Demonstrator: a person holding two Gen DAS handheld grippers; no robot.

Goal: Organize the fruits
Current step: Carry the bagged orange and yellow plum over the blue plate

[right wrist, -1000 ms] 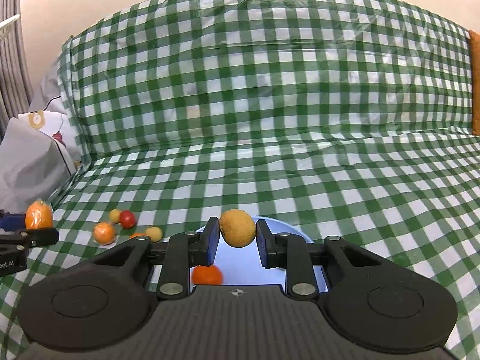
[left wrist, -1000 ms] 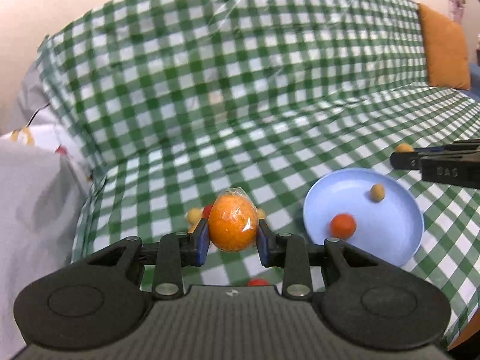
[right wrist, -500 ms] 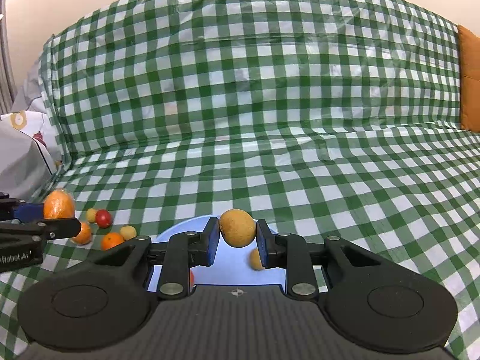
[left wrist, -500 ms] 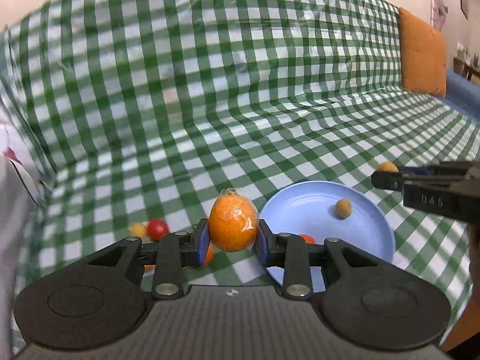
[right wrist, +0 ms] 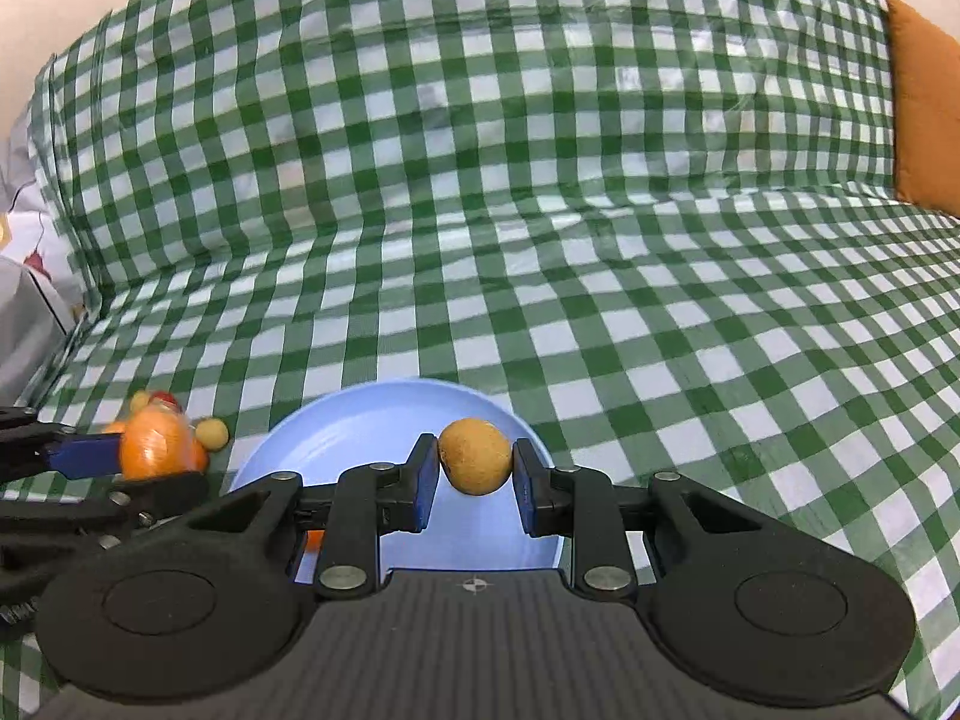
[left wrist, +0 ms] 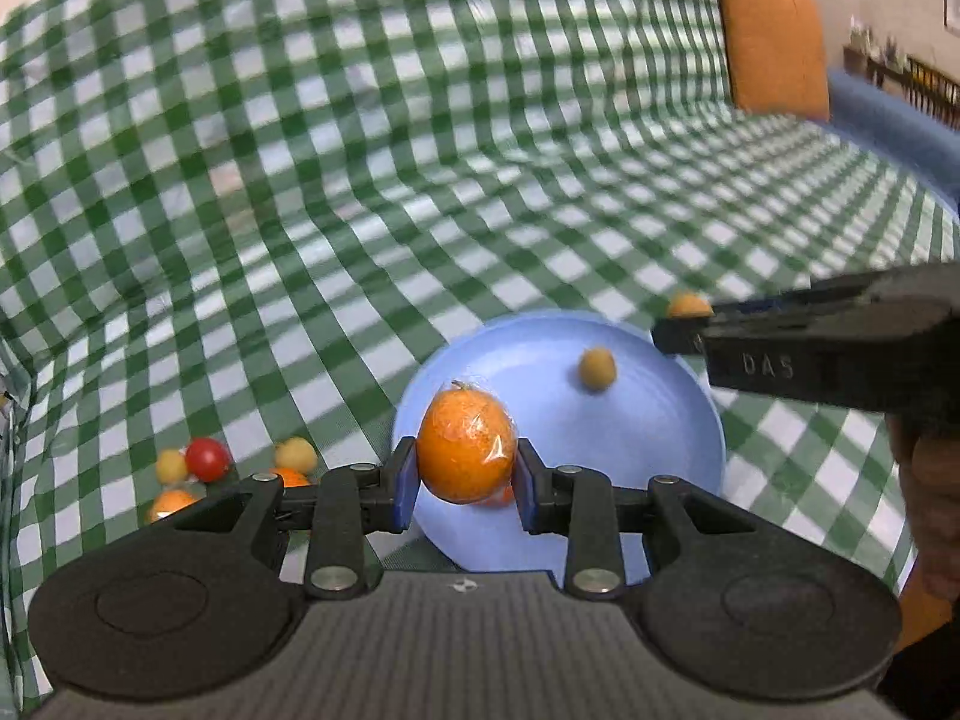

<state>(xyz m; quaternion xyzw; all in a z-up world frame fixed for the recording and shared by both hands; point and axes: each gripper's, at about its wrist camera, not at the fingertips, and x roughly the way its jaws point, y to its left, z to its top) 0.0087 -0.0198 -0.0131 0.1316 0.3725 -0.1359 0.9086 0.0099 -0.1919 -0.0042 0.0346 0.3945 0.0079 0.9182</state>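
My left gripper (left wrist: 463, 477) is shut on a plastic-wrapped orange (left wrist: 465, 444), held over the near left part of a light blue plate (left wrist: 660, 468). On that plate lie a small tan fruit (left wrist: 597, 368) and an orange fruit mostly hidden behind the held one. My right gripper (right wrist: 474, 474) is shut on a tan round fruit (right wrist: 475, 463) above the same plate (right wrist: 360, 420). In the left wrist view the right gripper (left wrist: 690, 315) comes in from the right over the plate's far rim. The left gripper with its orange (right wrist: 157, 443) shows at the left of the right wrist view.
Loose fruits lie on the green checked cloth (left wrist: 420, 210) left of the plate: a red one (left wrist: 207, 459), small yellow ones (left wrist: 295, 454) and orange ones (left wrist: 171, 501). An orange cushion (left wrist: 771, 39) stands at the back right. A hand (left wrist: 930, 480) shows at the right edge.
The left gripper carried the orange rightward and down, from over the loose fruits to over the plate. The right gripper sank slightly with its tan fruit.
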